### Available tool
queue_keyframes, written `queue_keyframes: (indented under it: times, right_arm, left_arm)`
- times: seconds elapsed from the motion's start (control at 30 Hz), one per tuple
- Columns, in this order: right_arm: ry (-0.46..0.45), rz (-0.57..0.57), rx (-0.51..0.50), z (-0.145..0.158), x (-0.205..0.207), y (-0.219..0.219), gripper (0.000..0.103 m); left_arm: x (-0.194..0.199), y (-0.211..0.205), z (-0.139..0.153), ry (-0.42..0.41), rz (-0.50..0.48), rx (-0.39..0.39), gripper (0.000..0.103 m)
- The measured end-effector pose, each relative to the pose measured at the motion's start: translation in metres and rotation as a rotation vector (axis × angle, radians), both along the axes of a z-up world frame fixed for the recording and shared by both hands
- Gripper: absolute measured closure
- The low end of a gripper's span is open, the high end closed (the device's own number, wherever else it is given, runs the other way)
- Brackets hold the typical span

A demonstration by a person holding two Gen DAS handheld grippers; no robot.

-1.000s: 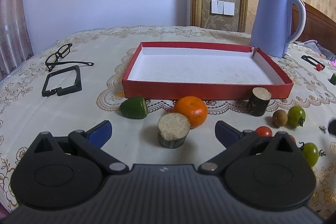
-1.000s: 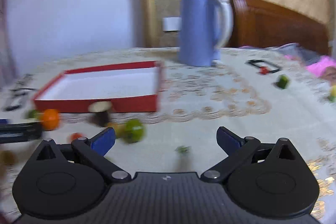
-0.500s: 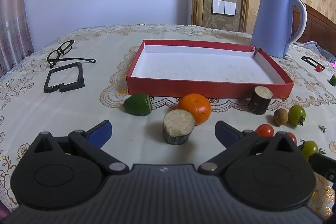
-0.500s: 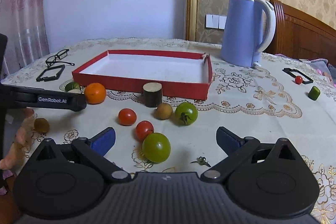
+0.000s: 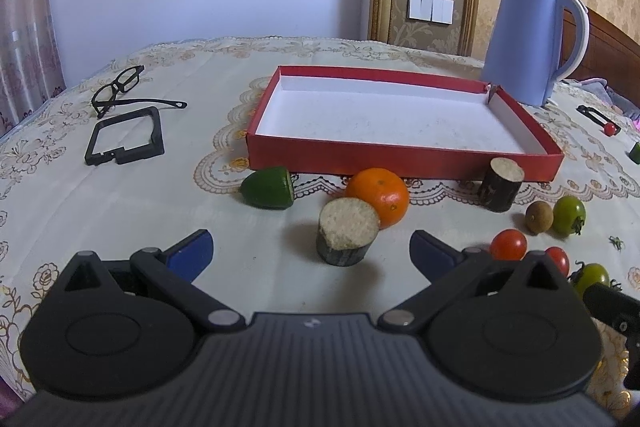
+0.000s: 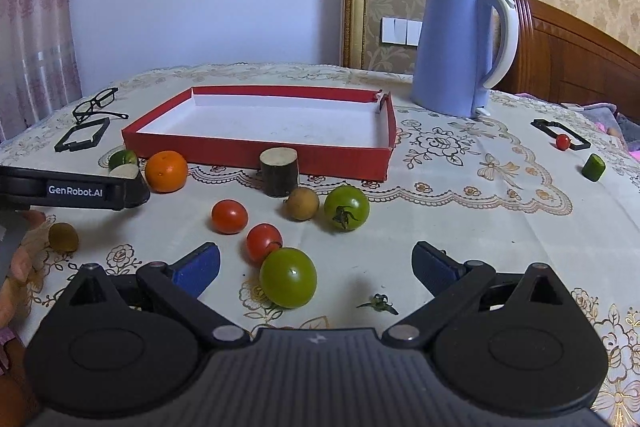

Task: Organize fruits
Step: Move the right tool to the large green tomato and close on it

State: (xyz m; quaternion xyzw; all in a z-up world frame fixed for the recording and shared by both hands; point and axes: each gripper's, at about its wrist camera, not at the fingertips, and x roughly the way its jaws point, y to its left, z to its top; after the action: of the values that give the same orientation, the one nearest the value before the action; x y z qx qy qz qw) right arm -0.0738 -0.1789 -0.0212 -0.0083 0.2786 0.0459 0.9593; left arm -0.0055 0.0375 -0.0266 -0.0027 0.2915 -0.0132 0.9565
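An empty red tray (image 5: 400,163) (image 6: 256,151) lies mid-table. Before it sit an orange (image 5: 378,197) (image 6: 166,171), a green cut fruit (image 5: 267,187), two cut dark-skinned stubs (image 5: 347,235) (image 5: 501,183), a brown longan (image 6: 302,203), two red tomatoes (image 6: 229,216) (image 6: 263,242) and two green tomatoes (image 6: 346,207) (image 6: 288,277). My left gripper (image 5: 310,249) is open, just short of the nearer stub. My right gripper (image 6: 316,263) is open, with the nearer green tomato between its fingers, untouched.
A blue kettle (image 6: 460,47) stands behind the tray's right corner. Glasses (image 5: 120,89) and a black frame (image 5: 126,141) lie at the left. Far right are a small red tomato on another black frame (image 6: 563,141) and a green piece (image 6: 593,167). A loose longan (image 6: 63,237) lies by a hand.
The right gripper swung left from a blurred view of the kettle side and now faces the tomatoes. The left gripper has drawn back slightly from the stub and orange.
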Motion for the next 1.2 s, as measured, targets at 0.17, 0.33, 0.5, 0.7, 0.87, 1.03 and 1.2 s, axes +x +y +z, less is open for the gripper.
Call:
queue_keyframes:
  times: [0.17,0.33,0.5,0.7,0.87,1.03,1.2]
  right_arm:
    - [0.002,-0.001,0.001,-0.001,0.001,-0.001,0.001]
    - [-0.004,-0.002,-0.009,-0.002,0.001,0.001,0.002]
    - [-0.001,-0.001,-0.013,-0.003,0.002,0.002,0.002]
    - [-0.008,0.005,-0.019,-0.003,0.0,0.002,0.008]
    - [0.004,0.02,-0.006,-0.005,0.001,0.001,0.028]
    - [0.037,0.065,0.009,-0.01,0.003,0.004,0.044]
    - [0.035,0.076,0.008,-0.014,0.005,0.006,0.06]
  left_arm:
    - [0.001,0.001,0.0,0.002,0.0,-0.007,0.0]
    - [0.001,0.001,0.0,0.005,-0.001,-0.006,0.0]
    - [0.002,0.002,0.0,0.005,0.0,-0.011,0.0]
    - [0.002,0.006,-0.002,0.009,0.004,-0.019,0.0]
    - [0.002,0.009,-0.001,0.012,0.011,-0.028,0.0]
    - [0.002,0.013,0.0,0.005,0.015,-0.031,0.0]
    - [0.003,0.016,-0.004,0.013,0.01,-0.028,0.0]
